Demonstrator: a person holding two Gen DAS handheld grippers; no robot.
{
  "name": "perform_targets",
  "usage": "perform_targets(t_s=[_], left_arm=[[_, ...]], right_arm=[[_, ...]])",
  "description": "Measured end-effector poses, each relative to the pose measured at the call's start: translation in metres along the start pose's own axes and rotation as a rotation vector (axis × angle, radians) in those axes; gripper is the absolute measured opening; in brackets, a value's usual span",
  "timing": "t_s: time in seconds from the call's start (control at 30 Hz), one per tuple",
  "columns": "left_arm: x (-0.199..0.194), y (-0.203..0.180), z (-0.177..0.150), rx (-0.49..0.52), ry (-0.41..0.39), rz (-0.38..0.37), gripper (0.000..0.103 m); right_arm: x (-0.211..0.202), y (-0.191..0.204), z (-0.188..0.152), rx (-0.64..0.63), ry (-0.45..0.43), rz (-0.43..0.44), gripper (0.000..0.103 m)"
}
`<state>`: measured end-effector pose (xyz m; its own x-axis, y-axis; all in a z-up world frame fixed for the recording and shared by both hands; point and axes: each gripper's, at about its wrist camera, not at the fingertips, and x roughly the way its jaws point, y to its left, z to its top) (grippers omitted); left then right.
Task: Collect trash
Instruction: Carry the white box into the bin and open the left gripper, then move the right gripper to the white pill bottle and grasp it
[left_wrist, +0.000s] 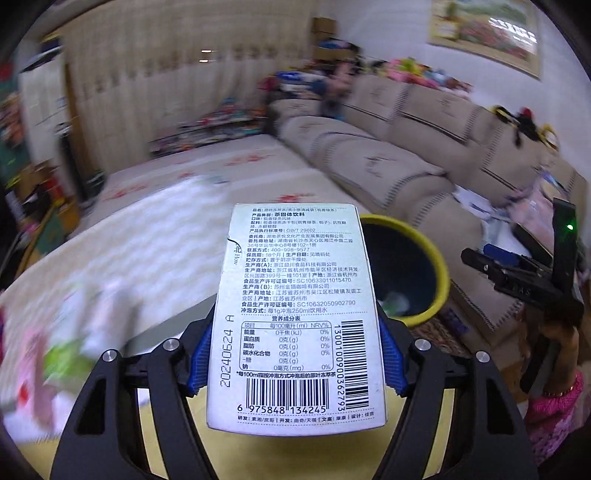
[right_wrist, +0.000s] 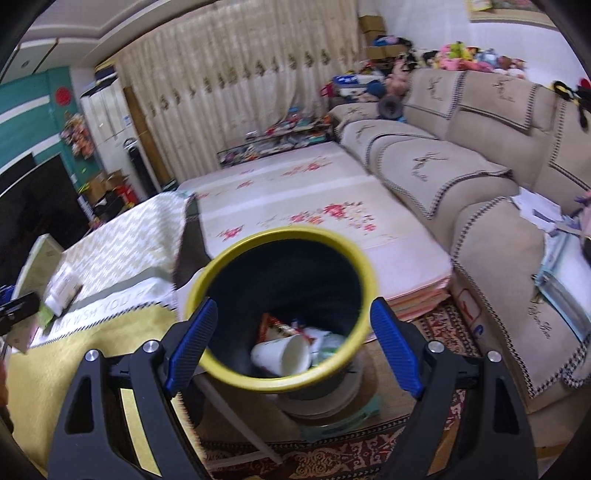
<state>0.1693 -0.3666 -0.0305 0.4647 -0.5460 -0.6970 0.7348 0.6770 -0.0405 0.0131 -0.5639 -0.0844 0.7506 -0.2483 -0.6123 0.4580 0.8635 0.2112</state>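
My left gripper (left_wrist: 295, 354) is shut on a white carton (left_wrist: 295, 314) whose printed label and barcodes face the camera; both blue pads (left_wrist: 201, 354) press its sides. Behind the carton's right edge stands a dark bin with a yellow rim (left_wrist: 439, 273). In the right wrist view the same bin (right_wrist: 280, 232) lies below and beyond my right gripper (right_wrist: 291, 332), which is open with nothing between its pads. A paper cup (right_wrist: 284, 354) and wrappers lie at the bin's bottom. The right gripper (left_wrist: 480, 258) also shows at the right of the left wrist view, held by a hand with a pink sleeve.
A beige sofa (right_wrist: 461, 166) runs along the right. A flowered floor mat (right_wrist: 314, 199) lies beyond the bin. The low table with a yellow cloth (right_wrist: 55, 369) is at the left, with blurred wrappers (left_wrist: 62, 358) on it. A patterned rug (right_wrist: 332, 454) covers the floor.
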Motion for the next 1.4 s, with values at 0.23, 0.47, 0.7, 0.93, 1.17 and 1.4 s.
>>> perform_targets(t_s=[0.23, 0.47, 0.7, 0.93, 1.17, 1.4], left_arm=[[0.094, -0.051, 0.047, 0.033, 0.095, -0.137, 0.071], [0.160, -0.084, 0.074, 0.057, 0.121, -0.139, 0.086], [0.143, -0.078, 0.082, 0.012, 0.063, -0.135, 0.089], [0.044, -0.036, 0.048, -0.013, -0.068, -0.051, 0.094], [-0.044, 0.039, 0.000, -0.116, -0.154, 0.098, 0.095], [-0.119, 0.134, -0.065, -0.227, -0.200, 0.351, 0.096]], right_arm=[[-0.010, -0.040, -0.003, 0.061, -0.013, -0.062, 0.080], [-0.007, -0.053, -0.005, 0.084, -0.002, -0.075, 0.082], [-0.005, -0.051, -0.007, 0.085, 0.002, -0.060, 0.084], [0.002, -0.027, -0.006, 0.048, 0.017, -0.024, 0.084], [0.008, 0.030, 0.000, -0.050, 0.020, 0.062, 0.085], [0.019, 0.114, 0.009, -0.150, 0.025, 0.190, 0.085]])
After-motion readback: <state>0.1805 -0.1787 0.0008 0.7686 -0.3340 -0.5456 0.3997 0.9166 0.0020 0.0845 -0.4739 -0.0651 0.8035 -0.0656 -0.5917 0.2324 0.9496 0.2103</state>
